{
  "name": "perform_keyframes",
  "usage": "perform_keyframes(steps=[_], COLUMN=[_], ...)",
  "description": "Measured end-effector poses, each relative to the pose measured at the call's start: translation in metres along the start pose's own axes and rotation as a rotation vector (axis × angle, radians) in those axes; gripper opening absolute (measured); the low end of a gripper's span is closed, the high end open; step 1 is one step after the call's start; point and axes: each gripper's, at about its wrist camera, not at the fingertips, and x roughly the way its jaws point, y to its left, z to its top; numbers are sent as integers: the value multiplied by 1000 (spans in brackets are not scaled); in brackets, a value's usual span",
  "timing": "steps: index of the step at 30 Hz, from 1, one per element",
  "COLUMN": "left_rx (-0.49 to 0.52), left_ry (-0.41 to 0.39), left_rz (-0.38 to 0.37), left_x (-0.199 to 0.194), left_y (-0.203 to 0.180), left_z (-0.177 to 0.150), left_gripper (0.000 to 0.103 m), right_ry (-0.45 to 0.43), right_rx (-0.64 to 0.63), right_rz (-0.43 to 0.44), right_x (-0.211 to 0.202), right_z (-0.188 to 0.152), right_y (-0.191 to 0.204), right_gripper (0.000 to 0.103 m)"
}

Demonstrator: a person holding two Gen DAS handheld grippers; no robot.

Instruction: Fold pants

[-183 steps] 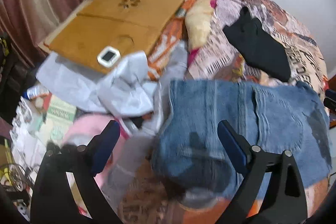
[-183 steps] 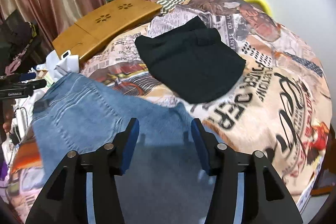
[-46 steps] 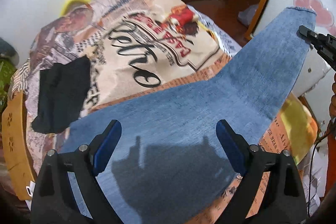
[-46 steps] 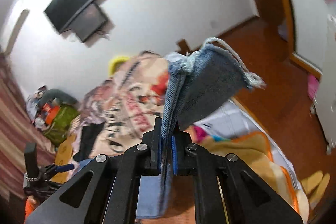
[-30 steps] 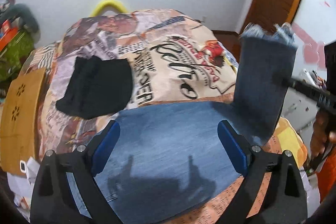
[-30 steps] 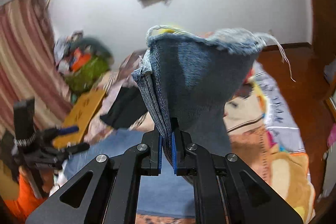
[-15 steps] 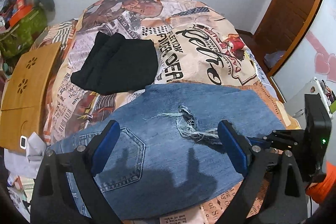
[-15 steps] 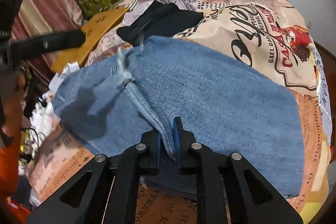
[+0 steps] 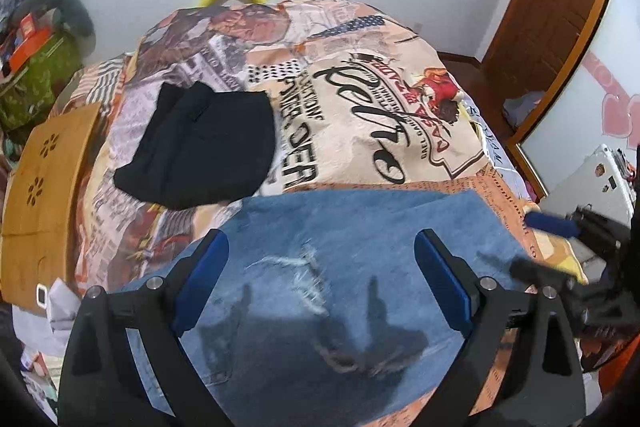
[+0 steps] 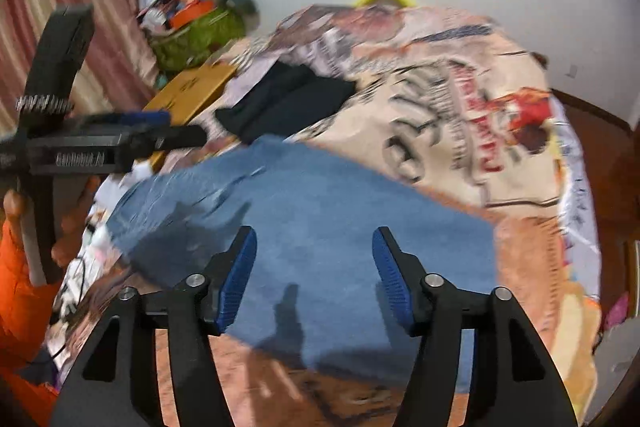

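Observation:
The blue jeans (image 9: 360, 227) lie folded in half on the printed bedspread (image 9: 360, 99), frayed hems on top near the middle. My left gripper (image 9: 320, 287) is open and empty, hovering just above the jeans. My right gripper (image 10: 314, 275) is open and empty above the jeans (image 10: 320, 211) from the other side. The right gripper also shows blurred at the right edge of the left wrist view (image 9: 556, 247). The left gripper shows at the left of the right wrist view (image 10: 160, 131).
A folded black garment (image 9: 200, 147) lies on the bed beyond the jeans. A wooden lap board (image 9: 44, 163) sits at the bed's left side, with a green bag (image 9: 36, 75) behind it. A wooden door (image 9: 560, 7) stands at the right.
My right gripper laid the jeans' leg ends over the upper part, let go and drew back open. The left gripper stayed open over the jeans.

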Motion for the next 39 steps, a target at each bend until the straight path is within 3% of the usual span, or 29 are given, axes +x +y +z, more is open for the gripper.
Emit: perform_keyframes(steps=[8, 13, 15, 17, 28, 39], left_rx=[69, 123, 125, 116, 197, 122], left_ry=[101, 215, 233, 211, 184, 198], left_rz=[16, 58, 63, 71, 74, 54], left_x=[59, 103, 112, 110, 84, 58], left_y=[-35, -44, -43, -40, -43, -28], left_z=[11, -5, -15, -19, -46, -67], left_gripper=[95, 95, 97, 103, 103, 103], right_ry=[76, 208, 210, 199, 162, 147], right_rx=[158, 183, 163, 136, 152, 175], right_rz=[-47, -48, -32, -31, -60, -113], right_x=[39, 72, 74, 69, 50, 30], right_z=[1, -23, -34, -38, -60, -76], right_y=[-61, -79, -80, -76, -79, -74], right_gripper=[63, 63, 64, 66, 75, 76])
